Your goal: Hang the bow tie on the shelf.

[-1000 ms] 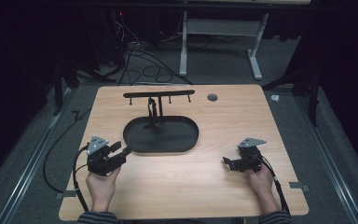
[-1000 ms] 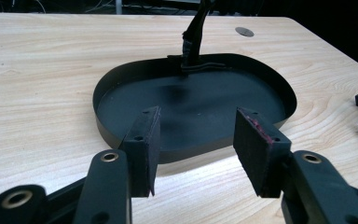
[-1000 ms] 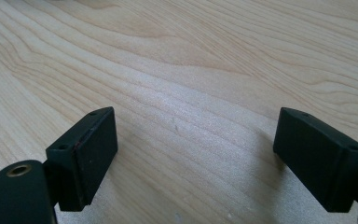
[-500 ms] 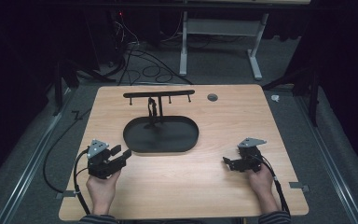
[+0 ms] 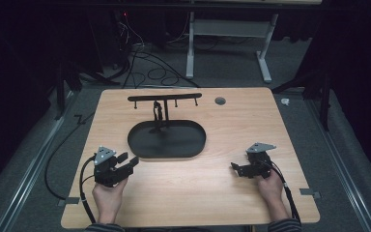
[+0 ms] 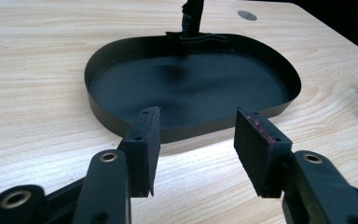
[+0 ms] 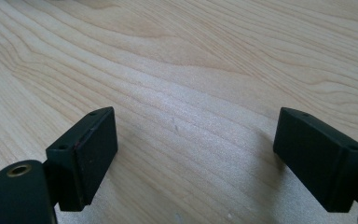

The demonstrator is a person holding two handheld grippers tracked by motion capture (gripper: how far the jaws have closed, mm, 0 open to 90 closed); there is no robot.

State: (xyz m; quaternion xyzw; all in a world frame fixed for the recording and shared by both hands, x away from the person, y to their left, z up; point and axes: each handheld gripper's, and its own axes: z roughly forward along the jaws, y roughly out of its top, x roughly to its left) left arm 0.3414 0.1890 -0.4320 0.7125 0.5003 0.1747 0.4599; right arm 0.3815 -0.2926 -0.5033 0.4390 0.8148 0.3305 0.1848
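Two claws rest near the worktop's (image 5: 270, 116) front edge, both empty: left claw (image 6: 196, 140) partly spread, aimed at the black oval tray (image 6: 98, 105) mid-worktop; right claw (image 7: 196, 154) wide over bare wood. Likely the approach step; next, close onto the tray's near rim.

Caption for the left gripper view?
Open left gripper faces the near rim of the black oval tray on the wooden table.
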